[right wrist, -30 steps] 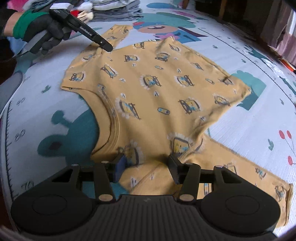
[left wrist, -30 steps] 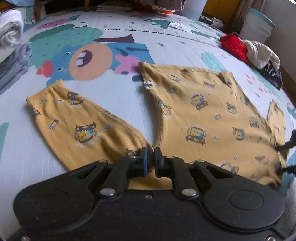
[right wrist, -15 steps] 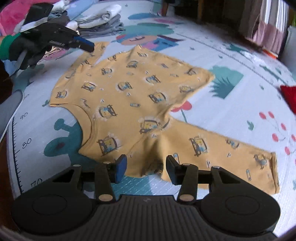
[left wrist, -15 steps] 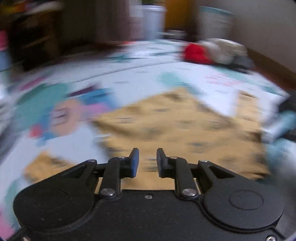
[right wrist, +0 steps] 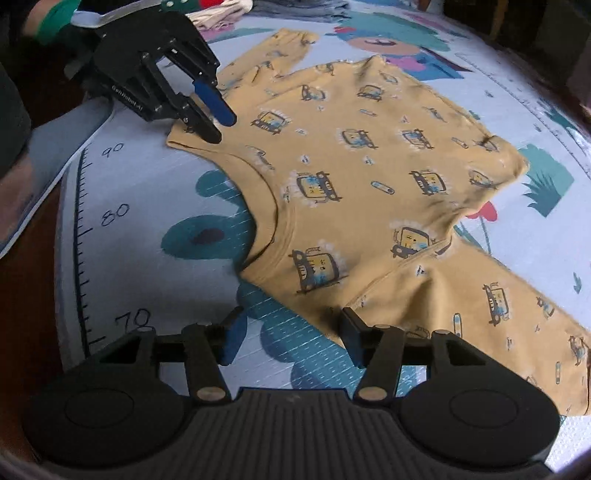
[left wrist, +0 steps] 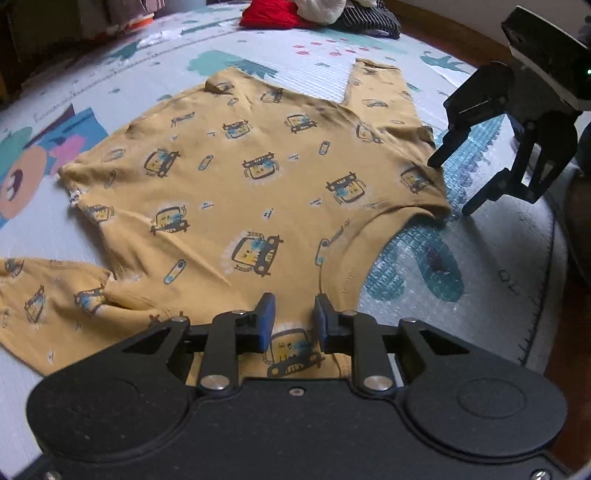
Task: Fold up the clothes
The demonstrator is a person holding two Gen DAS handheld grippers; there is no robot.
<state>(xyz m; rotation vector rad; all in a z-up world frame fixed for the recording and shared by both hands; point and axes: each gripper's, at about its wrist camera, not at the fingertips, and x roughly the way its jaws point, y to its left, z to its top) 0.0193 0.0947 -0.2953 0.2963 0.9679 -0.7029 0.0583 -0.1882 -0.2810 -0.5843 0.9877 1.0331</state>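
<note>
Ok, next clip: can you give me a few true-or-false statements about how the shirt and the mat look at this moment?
1. The yellow shirt lies spread out on the play mat. True.
2. Both sleeves are folded across the chest. False: one sleeve and the other sleeve both stretch outward from the body.
3. A red garment lies in a pile beyond the shirt. True.
4. The shirt is plain, with no print. False: it is covered in small cartoon cars.
5. A numbered ruler scale is printed along the mat's edge. True.
</note>
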